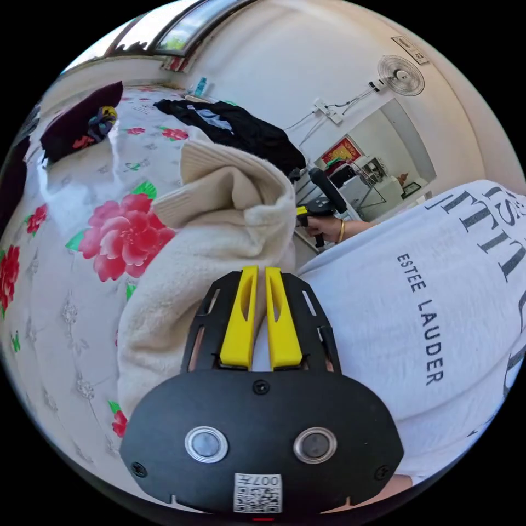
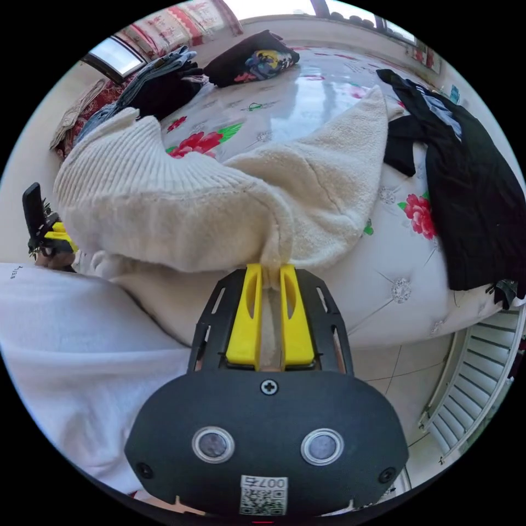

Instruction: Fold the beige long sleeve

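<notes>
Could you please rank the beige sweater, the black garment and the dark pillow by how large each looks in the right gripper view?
1. beige sweater, though nearest the camera
2. black garment
3. dark pillow, farthest away, so its true size is unsure

The beige long sleeve [image 2: 181, 203] is thick cloth, fuzzy and rough over its body, with a ribbed knit band at its hem; the bed [image 2: 307, 104] beneath it has a smooth, glossy quilted cover printed with flowers, catching the window light; the black garment [image 2: 471, 192] beside the sleeve on the bed is matt cloth; the right gripper [image 2: 269, 274] has yellow matt plastic jaws on a black matt plastic body with a metal screw; the left gripper [image 1: 260, 274] looks alike.
</notes>
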`<state>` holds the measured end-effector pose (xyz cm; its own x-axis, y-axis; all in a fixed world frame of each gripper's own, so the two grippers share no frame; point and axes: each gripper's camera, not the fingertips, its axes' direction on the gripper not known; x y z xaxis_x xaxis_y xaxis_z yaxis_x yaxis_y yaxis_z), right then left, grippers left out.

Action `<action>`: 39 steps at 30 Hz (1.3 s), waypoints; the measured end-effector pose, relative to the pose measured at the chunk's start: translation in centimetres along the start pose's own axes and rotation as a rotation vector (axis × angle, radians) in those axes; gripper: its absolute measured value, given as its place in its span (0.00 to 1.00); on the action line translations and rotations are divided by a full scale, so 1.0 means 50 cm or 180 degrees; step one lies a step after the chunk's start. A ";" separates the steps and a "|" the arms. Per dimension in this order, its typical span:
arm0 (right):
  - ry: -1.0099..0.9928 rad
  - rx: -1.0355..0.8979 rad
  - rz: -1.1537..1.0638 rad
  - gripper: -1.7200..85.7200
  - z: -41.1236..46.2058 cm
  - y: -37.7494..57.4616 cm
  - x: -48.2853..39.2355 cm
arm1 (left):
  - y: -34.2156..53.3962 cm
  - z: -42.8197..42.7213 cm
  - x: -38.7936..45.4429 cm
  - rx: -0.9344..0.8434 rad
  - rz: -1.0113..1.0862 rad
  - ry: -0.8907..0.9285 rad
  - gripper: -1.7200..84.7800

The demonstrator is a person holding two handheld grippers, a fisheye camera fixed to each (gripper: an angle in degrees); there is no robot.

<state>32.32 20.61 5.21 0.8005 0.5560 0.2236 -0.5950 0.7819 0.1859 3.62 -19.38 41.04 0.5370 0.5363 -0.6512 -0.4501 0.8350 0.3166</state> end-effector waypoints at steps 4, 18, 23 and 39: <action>-0.0093 0.0254 0.0099 0.08 -0.003 0.027 0.002 | -0.028 -0.022 -0.083 0.0160 -0.0552 -0.0401 0.06; -0.0091 0.0403 0.0151 0.08 -0.001 0.077 -0.016 | -0.178 0.218 -0.232 -0.0559 -0.0998 0.0271 0.05; 0.0306 0.0907 0.0037 0.07 -0.120 0.079 -0.048 | -0.086 -0.013 -0.074 0.0996 -0.0901 -0.0635 0.02; 0.0025 0.0502 -0.0231 0.08 -0.045 0.099 -0.082 | 0.102 -0.020 0.211 0.0852 -0.0413 -0.1260 0.11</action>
<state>26.25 22.83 3.04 0.8420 0.5023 0.1967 -0.5389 0.7666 0.3491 6.29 -9.61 35.12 0.8296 0.3882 -0.4014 -0.1904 0.8724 0.4502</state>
